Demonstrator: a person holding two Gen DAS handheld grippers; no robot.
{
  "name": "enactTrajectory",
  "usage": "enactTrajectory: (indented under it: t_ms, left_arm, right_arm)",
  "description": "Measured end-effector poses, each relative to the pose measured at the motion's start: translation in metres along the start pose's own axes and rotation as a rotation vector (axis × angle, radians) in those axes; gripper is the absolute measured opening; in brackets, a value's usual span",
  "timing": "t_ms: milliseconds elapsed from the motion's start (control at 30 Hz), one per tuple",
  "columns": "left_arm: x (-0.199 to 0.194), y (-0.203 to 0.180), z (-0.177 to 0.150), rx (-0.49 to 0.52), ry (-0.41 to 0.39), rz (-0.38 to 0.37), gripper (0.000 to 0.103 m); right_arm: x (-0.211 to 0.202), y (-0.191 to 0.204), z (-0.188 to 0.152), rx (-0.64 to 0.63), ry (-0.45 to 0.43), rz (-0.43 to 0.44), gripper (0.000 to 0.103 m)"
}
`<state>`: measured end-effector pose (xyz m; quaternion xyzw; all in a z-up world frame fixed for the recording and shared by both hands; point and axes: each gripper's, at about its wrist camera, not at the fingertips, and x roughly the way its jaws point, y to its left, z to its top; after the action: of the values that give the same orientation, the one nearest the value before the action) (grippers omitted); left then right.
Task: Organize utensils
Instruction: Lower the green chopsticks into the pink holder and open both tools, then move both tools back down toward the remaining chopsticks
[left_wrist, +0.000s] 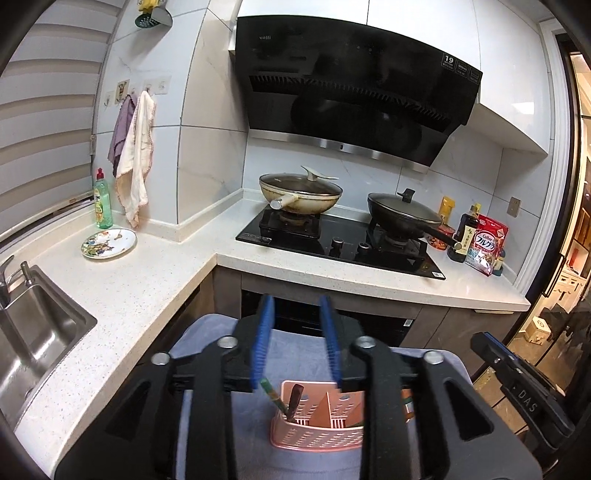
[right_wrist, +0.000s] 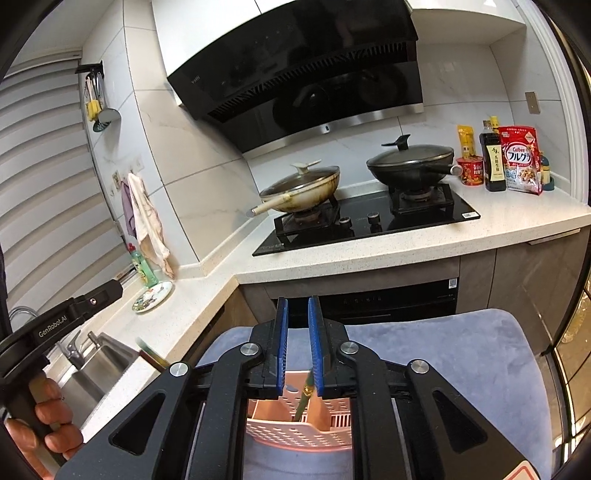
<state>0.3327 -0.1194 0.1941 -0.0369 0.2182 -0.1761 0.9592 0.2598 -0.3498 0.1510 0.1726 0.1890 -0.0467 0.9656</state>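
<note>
Left claw (left_wrist: 295, 343) parted, empty, right claw (right_wrist: 298, 343) narrowly parted, empty, over pink utensil caddy (left_wrist: 317, 432), sink (left_wrist: 40, 332) alongside.

Blue-grey towel-covered surface (right_wrist: 461, 354); pink perforated utensil caddy (left_wrist: 317, 435) directly on it

Pink perforated caddy (left_wrist: 317, 435) on blue-grey cloth (right_wrist: 443, 350); green, possibly patterned, utensil handle (right_wrist: 304, 397).
</note>
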Motion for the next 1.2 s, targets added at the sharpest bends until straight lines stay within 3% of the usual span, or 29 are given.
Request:
enactTrajectory:
  t_ms: [67, 133, 367, 533, 767, 967, 1200]
  left_arm:
    - [-0.013, 0.001, -0.001, 0.009, -0.011, 0.01, 0.043]
    - [-0.023, 0.0, -0.003, 0.022, -0.007, 0.017, 0.047]
    - [-0.066, 0.003, -0.036, 0.068, 0.051, 0.068, 0.065]
    - [-0.095, 0.009, -0.082, 0.11, 0.107, 0.112, 0.065]
    - [-0.121, 0.018, -0.146, 0.106, 0.203, 0.103, 0.065]
    - [-0.13, 0.027, -0.197, 0.1, 0.3, 0.107, 0.065]
    - [-0.139, 0.035, -0.236, 0.093, 0.371, 0.105, 0.065]
  right_arm:
    - [-0.013, 0.001, 0.0, -0.006, -0.012, -0.003, 0.022]
    - [-0.028, 0.004, -0.003, -0.02, -0.012, -0.005, 0.026]
    - [-0.077, 0.007, -0.035, -0.037, 0.053, 0.002, 0.034]
    - [-0.111, 0.003, -0.079, -0.051, 0.12, -0.018, 0.034]
    - [-0.144, -0.002, -0.162, -0.05, 0.253, -0.051, 0.034]
    - [-0.154, -0.003, -0.23, -0.075, 0.365, -0.099, 0.034]
    - [-0.156, -0.004, -0.278, -0.069, 0.448, -0.113, 0.034]
